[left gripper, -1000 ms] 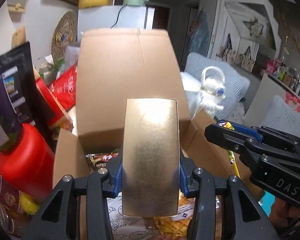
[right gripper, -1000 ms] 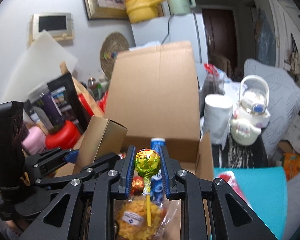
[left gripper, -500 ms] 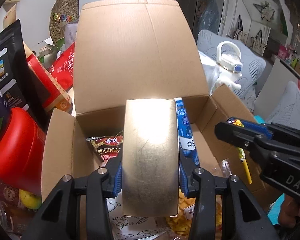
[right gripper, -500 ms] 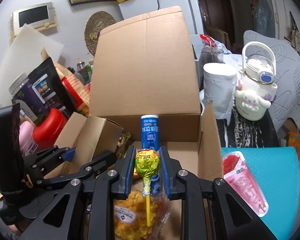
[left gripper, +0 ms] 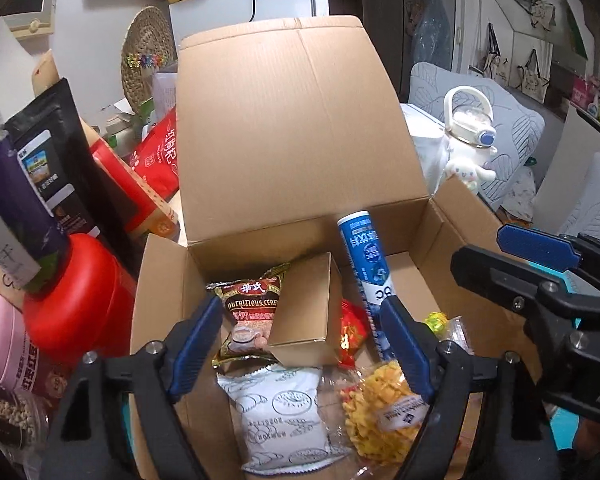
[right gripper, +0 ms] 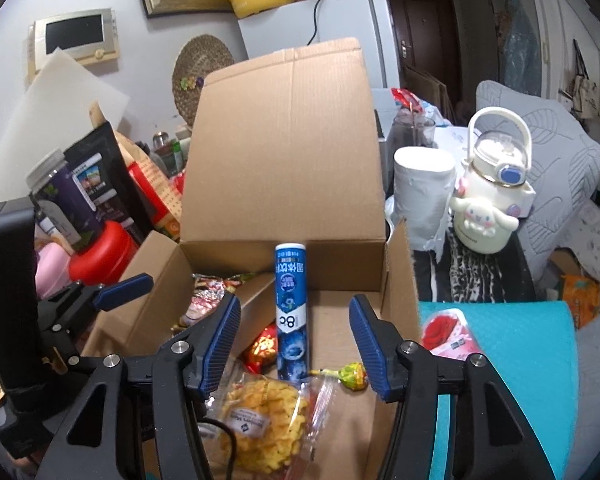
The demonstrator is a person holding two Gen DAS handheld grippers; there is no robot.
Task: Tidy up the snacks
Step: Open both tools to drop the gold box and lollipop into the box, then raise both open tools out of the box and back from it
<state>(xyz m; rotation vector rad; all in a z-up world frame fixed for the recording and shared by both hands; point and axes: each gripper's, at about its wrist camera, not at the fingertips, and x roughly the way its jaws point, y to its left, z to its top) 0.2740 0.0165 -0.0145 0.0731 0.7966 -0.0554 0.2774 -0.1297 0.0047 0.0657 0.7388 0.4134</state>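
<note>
An open cardboard box (left gripper: 456, 232) (right gripper: 396, 280) holds snacks. A gold box (left gripper: 304, 312) lies inside it on a dark cereal packet (left gripper: 248, 304). A blue tube (left gripper: 366, 256) (right gripper: 290, 304) leans against the back wall. A lollipop (right gripper: 352, 376) (left gripper: 436, 320) lies on the box floor by a clear bag of yellow snacks (right gripper: 264, 416) (left gripper: 380, 416). A white packet (left gripper: 280, 420) lies near the front. My left gripper (left gripper: 300, 344) hangs over the box, its jaws opening with nothing pressed between them. My right gripper (right gripper: 296, 348) is also opening, its jaws clear of the lollipop.
Left of the box stand a red jar (left gripper: 80, 296), a purple-labelled bottle (left gripper: 8, 216), black and red bags (left gripper: 60, 160) and a pink container (left gripper: 0, 344). On the right are a white character bottle (right gripper: 488, 184), a paper roll (right gripper: 420, 192), a pink packet (right gripper: 448, 332) and a teal mat (right gripper: 540, 360).
The left gripper let go of the gold box, which dropped into the cardboard box. The right gripper released the lollipop onto the box floor. Both pairs of jaws spread apart.
</note>
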